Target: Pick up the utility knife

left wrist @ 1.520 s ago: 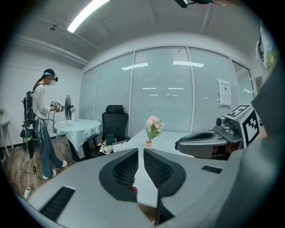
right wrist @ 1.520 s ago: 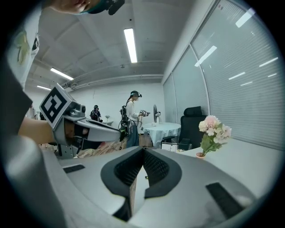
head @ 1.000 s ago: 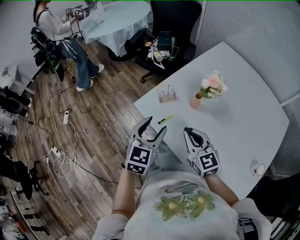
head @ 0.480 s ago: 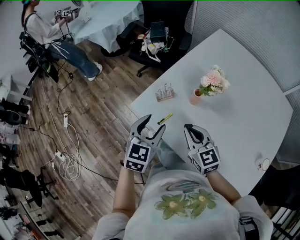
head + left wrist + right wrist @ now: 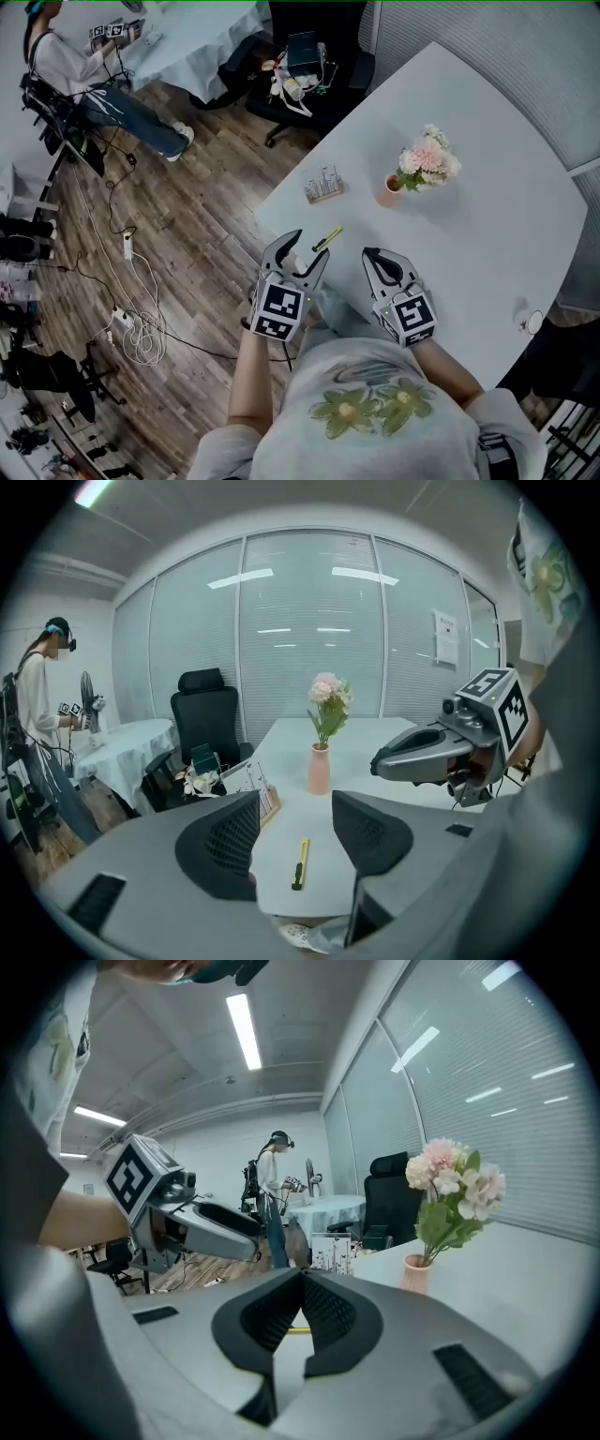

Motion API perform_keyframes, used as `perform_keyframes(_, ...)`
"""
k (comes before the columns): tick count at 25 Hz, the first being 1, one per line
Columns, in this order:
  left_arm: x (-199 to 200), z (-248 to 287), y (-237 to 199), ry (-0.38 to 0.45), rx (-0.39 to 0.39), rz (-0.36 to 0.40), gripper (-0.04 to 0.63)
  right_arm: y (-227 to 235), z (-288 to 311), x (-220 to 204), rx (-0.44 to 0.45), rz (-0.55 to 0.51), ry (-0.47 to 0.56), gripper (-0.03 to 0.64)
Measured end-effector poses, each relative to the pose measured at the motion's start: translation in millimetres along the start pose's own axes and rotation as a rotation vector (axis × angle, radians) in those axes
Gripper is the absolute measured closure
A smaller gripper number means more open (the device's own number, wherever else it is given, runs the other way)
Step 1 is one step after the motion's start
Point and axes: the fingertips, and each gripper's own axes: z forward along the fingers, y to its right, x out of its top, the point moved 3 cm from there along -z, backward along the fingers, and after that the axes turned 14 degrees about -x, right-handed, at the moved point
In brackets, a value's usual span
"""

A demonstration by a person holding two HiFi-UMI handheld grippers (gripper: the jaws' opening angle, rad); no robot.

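The utility knife (image 5: pixel 328 238) lies flat on the white worktop (image 5: pixel 469 225), close to its near edge, untouched. My left tongs (image 5: pixel 307 251) hover just short of it, jaws wide, the knife visible between and beyond the tips. My right tongs (image 5: pixel 375 256) are alongside, jaws closed tip to tip, empty. A pink vase (image 5: pixel 390 195) of flowers stands farther in.

I count one utility knife (image 5: pixel 328 238); two grippers, the left gripper (image 5: pixel 310 246) and the right gripper (image 5: pixel 374 255); one vase (image 5: pixel 390 193) with flowers, at one o'clock from the knife; one small rack (image 5: pixel 323 187); two tables, the white table (image 5: pixel 487 216) and the cloth-covered table (image 5: pixel 187 42); one black chair (image 5: pixel 314 28); one other person (image 5: pixel 70 61).
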Motion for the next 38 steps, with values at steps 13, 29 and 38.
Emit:
perform_keyframes(13, -34.0, 36.1, -6.2, -0.113, -0.052, -0.001, 0.354, 6.9, 11.9, -10.4, -0.012, 0.015, -0.032, 0.614)
perform_keyframes(29, -73.4, 73.1, -11.2, -0.234, -0.101, -0.017, 0.354, 13.9, 24.3, -22.5, -0.022, 0.024, -0.082, 0.614)
perform_keyframes(38, -96.1, 90.5, -17.8, -0.288, -0.122, -0.053, 0.354, 15.6, 31.0, -28.9, -0.022, 0.029, -0.099, 0.613)
